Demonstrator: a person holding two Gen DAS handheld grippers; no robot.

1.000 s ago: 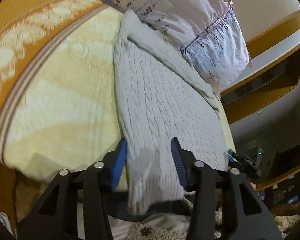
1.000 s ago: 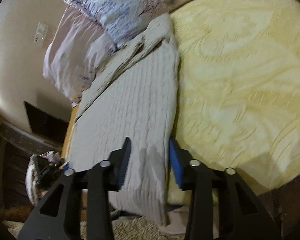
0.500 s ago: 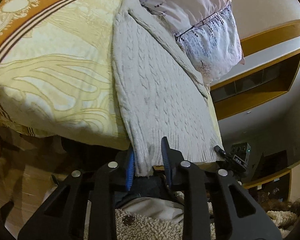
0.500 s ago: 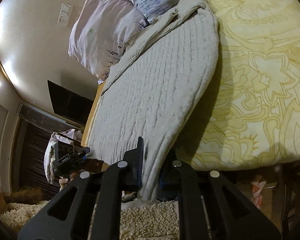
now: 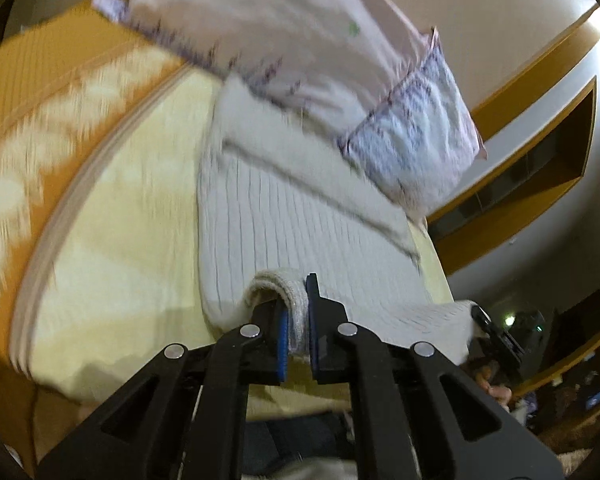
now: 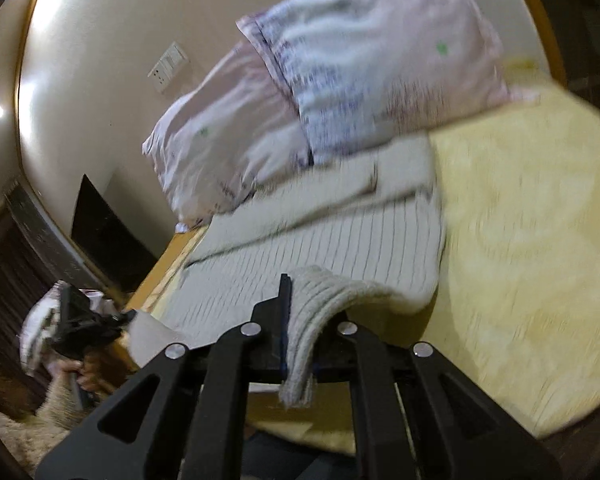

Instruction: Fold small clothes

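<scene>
Because the sweater (image 5: 300, 216) is a thick cable knit, I judge it soft and rather heavy for its kind, not slippery and not fragile; it will sag and stretch between two holds and will not keep a sharp crease. It lies lengthwise on the bed (image 5: 132, 208), its top end touching the pillows (image 5: 340, 60), its bottom hem at the bed's near edge. The left claw (image 5: 298, 320) is clenched on one corner of that hem, and the right claw (image 6: 300, 320) is clenched on the other corner, where the ribbed band hangs down between the pads. The hem corners seem the good place to hold, since the rib is firm there. The sweater runs close along one side edge of the bed, so little room is on that side; on the other side of the sweater the yellow cover is wide and free. Toward the pillows the room is short, so I think a fold carried that way must stop before them.
</scene>
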